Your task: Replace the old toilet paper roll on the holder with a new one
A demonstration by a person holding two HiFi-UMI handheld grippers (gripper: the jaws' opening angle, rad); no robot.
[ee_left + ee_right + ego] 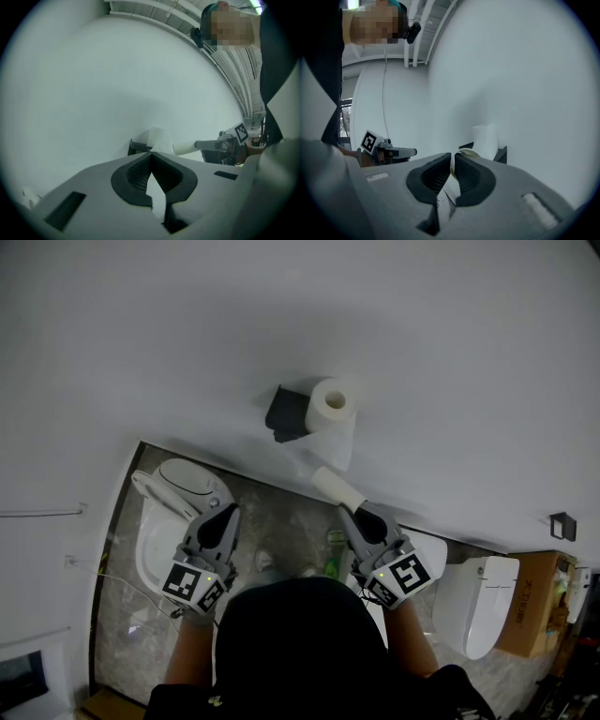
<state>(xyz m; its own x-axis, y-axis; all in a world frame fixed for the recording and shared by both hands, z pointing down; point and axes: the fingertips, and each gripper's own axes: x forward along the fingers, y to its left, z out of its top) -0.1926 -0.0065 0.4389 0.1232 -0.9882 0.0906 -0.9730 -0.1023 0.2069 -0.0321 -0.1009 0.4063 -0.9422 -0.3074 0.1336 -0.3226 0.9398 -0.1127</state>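
Note:
A full white toilet paper roll (331, 405) sits on the dark wall holder (286, 414), its loose tail hanging down. The roll (159, 138) and holder (136, 147) also show in the left gripper view. My right gripper (350, 513) is shut on the end of a pale bare tube (336, 487), which points up toward the roll from just below it. In the right gripper view the tube's rim (467, 152) is pinched between the jaws of the right gripper (452, 157), with the roll (485, 138) beyond. My left gripper (228, 513) is shut and empty, lower left of the holder.
A white toilet (178, 507) stands below on the left and another white fixture (478, 601) on the right, beside a cardboard box (534, 601). A green bottle (333, 564) stands on the marbled floor. A small dark hook (562, 526) is on the wall at right.

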